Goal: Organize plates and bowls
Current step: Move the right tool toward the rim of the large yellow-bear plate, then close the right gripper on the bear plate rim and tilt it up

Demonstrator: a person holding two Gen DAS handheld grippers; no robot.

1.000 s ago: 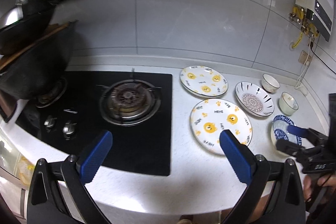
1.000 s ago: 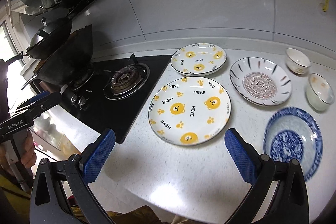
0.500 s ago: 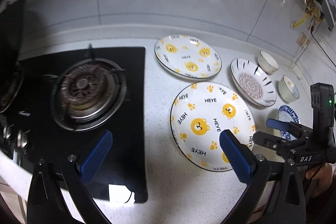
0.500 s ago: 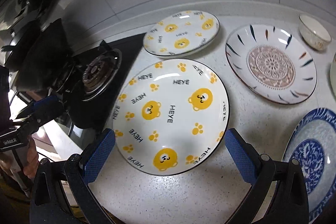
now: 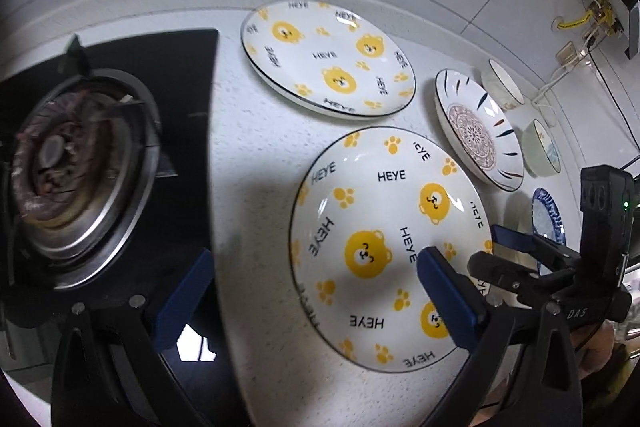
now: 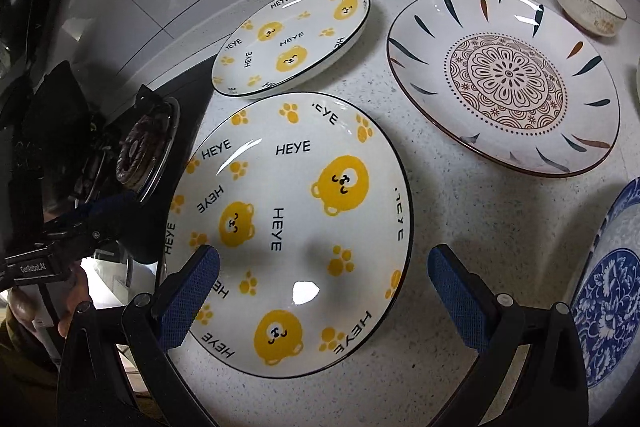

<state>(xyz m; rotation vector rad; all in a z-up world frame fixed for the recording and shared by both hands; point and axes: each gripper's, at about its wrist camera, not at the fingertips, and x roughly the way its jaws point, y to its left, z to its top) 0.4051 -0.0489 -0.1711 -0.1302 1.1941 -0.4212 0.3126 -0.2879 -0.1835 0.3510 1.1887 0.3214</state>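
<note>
The left gripper (image 5: 316, 291), jaws spread wide and empty, straddles the left rim of the near round white bear-print plate (image 6: 288, 227), beside the black gas hob (image 5: 120, 167); the right gripper (image 6: 320, 291), likewise released, hovers over that plate.

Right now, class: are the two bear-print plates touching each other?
Apart. The left wrist view shows a strip of bare speckled countertop between the near bear plate and the far bear plate.

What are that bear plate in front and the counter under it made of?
The bear plate looks like glazed ceramic: glossy, with sharp light glints and printed pattern. The counter looks like speckled stone or a composite, smooth and pale; which one I cannot tell.
</note>
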